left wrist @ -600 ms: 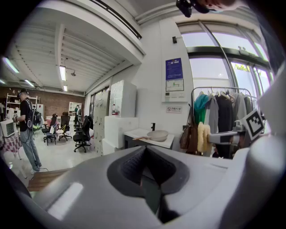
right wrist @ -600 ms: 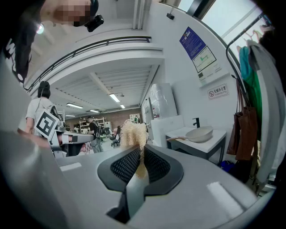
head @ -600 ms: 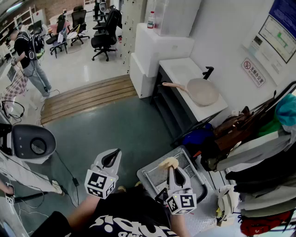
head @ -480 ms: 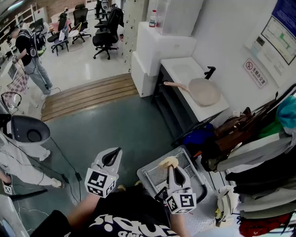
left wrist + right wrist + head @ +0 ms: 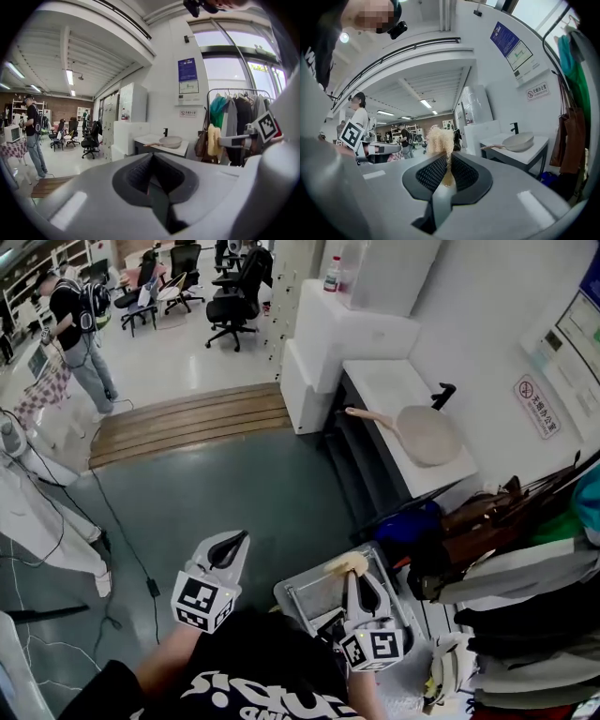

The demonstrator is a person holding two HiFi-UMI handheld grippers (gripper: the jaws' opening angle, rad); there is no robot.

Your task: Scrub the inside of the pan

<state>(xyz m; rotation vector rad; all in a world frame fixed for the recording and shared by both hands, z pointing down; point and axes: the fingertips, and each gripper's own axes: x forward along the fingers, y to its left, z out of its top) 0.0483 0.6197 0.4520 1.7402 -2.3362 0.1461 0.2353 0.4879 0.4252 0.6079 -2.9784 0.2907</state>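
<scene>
A beige pan with a light handle lies on the white counter beside a black faucet, well ahead of both grippers. It also shows far off as the pan and the pan. My right gripper is shut on a pale fibrous scrubber, which sticks up from the jaws as the scrubber of the right gripper. My left gripper is held level to its left, shut with nothing in it, as the left gripper shows.
A metal cart stands under my right gripper. A rack of hanging clothes and bags fills the right side. A white cabinet adjoins the counter. A wooden platform, office chairs and a standing person lie further off.
The head view has shifted, so the counter and pan sit lower and further right in the picture. Both grippers keep their pose, the scrubber still gripped.
</scene>
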